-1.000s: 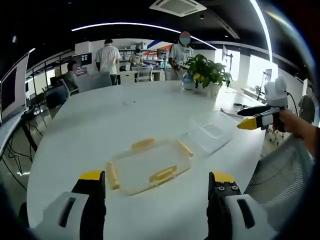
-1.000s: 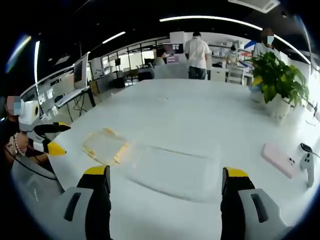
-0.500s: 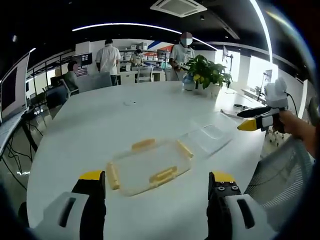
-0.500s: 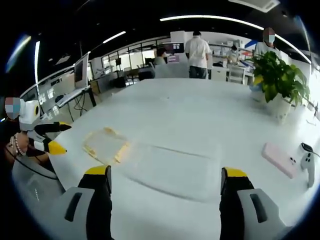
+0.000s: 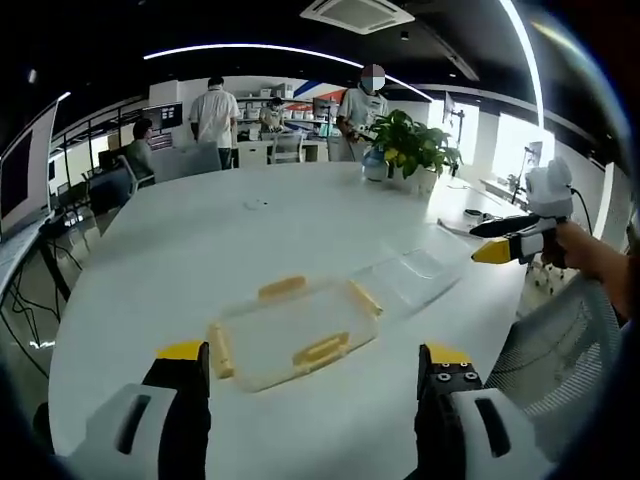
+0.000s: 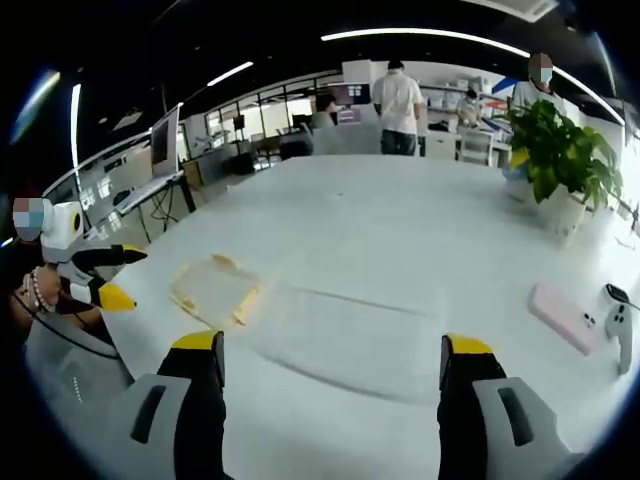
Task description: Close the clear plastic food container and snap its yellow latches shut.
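On the white table sits the clear container, its yellow latches splayed outward and its clear lid lying flat just beside it, off the box. The left gripper hangs above the near edge with jaws spread wide and nothing between them. The right gripper is just as wide and bare over the lid, with a pink phone and a potted plant off to one side.

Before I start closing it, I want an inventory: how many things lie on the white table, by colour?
Clear: 2, container and lid
Yellow: 4 latches
Pink: 1 phone
Green: 1 potted plant
Total: 8
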`<state>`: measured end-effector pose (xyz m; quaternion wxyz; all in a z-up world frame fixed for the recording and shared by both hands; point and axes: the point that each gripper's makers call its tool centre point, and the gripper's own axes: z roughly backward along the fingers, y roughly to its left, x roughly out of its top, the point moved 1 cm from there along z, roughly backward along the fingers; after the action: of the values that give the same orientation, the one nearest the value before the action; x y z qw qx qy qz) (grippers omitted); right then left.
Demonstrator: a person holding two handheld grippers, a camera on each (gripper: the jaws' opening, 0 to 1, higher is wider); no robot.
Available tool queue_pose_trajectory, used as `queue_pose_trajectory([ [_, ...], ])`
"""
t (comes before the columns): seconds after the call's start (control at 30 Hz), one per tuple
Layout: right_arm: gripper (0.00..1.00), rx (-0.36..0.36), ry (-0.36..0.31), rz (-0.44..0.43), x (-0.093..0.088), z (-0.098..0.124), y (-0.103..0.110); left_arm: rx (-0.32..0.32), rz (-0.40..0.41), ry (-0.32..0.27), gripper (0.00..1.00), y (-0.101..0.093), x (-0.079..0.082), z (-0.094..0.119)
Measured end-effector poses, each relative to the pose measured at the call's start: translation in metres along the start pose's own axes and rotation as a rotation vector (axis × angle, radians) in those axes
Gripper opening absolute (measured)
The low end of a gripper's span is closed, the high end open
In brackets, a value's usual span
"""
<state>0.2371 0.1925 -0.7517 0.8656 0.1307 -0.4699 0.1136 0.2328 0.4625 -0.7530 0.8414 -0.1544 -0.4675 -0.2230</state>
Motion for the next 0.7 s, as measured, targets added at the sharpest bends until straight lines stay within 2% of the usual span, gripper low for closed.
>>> queue_pose_trajectory([
  [0.1, 0.87, 0.007, -0.009, -0.005, 0.0021, 0.0002, 0.0008, -0.010, -0.010, 0.017, 0.84, -0.0024, -0.0028, -0.0008],
  [0.23, 0.86, 0.010, -0.033, -0.018, 0.0068, 0.0017, 0.0004, -0.010, -0.004, 0.006, 0.84, -0.0013, 0.0003, 0.0003],
  [0.7, 0.83, 0.042, -0.030, -0.025, 0.0079, 0.0024, 0.0071, -0.027, -0.028, 0.034, 0.83, -0.0018, 0.0002, 0.0043],
])
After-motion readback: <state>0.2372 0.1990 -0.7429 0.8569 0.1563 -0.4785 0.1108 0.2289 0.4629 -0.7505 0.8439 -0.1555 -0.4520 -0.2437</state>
